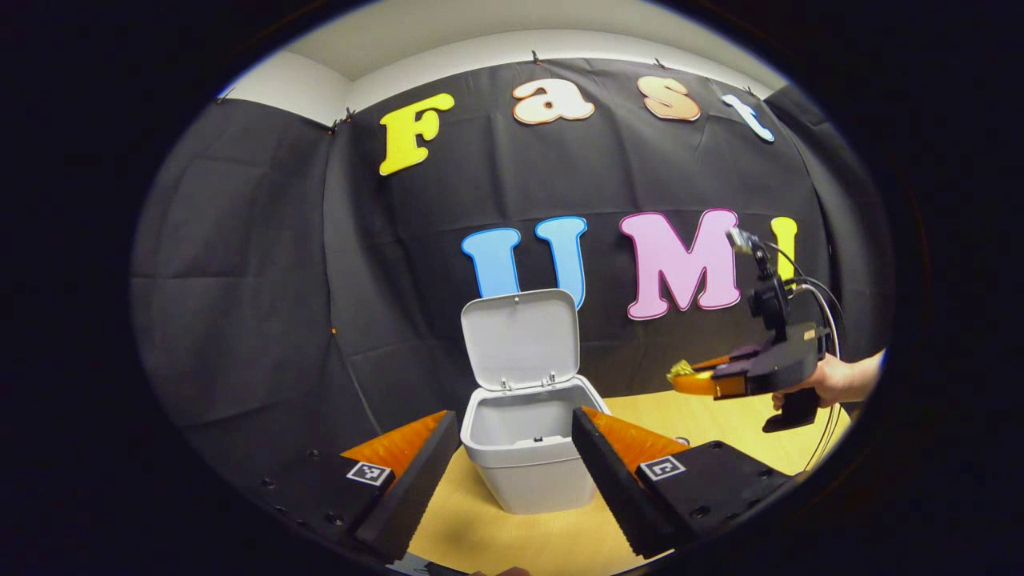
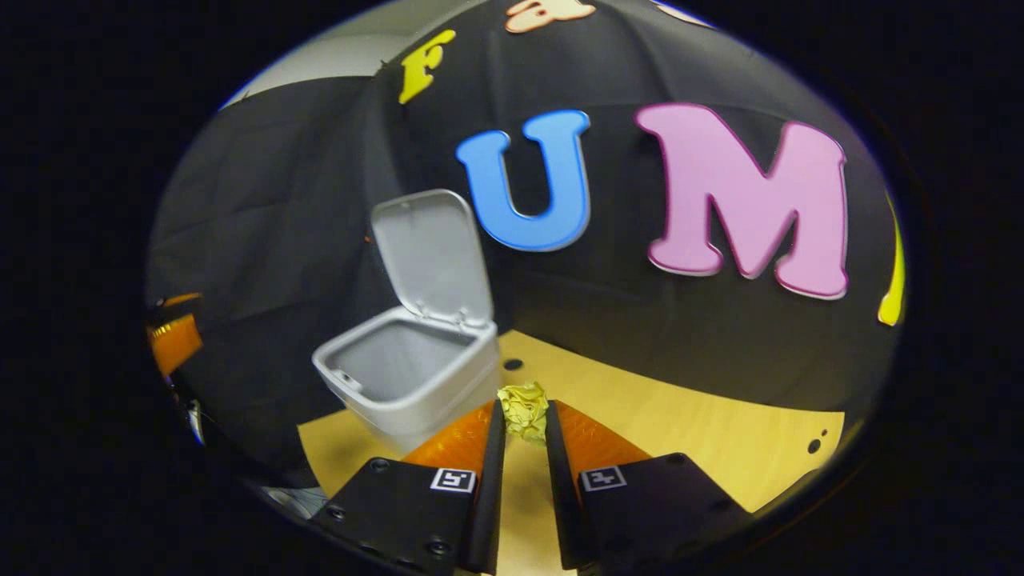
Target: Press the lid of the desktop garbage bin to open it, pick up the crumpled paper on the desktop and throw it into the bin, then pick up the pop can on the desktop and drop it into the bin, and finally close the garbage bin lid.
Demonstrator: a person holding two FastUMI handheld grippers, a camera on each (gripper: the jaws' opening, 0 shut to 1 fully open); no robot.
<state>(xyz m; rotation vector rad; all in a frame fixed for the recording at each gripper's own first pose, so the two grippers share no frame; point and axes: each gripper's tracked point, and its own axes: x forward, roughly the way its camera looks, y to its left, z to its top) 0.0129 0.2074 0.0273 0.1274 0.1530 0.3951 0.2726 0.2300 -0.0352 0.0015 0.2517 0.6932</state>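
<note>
Two steps look settled: the bin [image 1: 524, 448] stands on the desktop [image 2: 720, 448] with its lid [image 1: 520, 340] tipped upright, and my right gripper [image 2: 524, 420] is clenched on the crumpled paper [image 2: 522, 410], held above the wood just beside the bin's rim. My left gripper [image 1: 516, 456] hangs spread wide and empty in front of the bin. Left to do, by my reckoning — drop the paper, bin the pop can, press the lid down.
</note>
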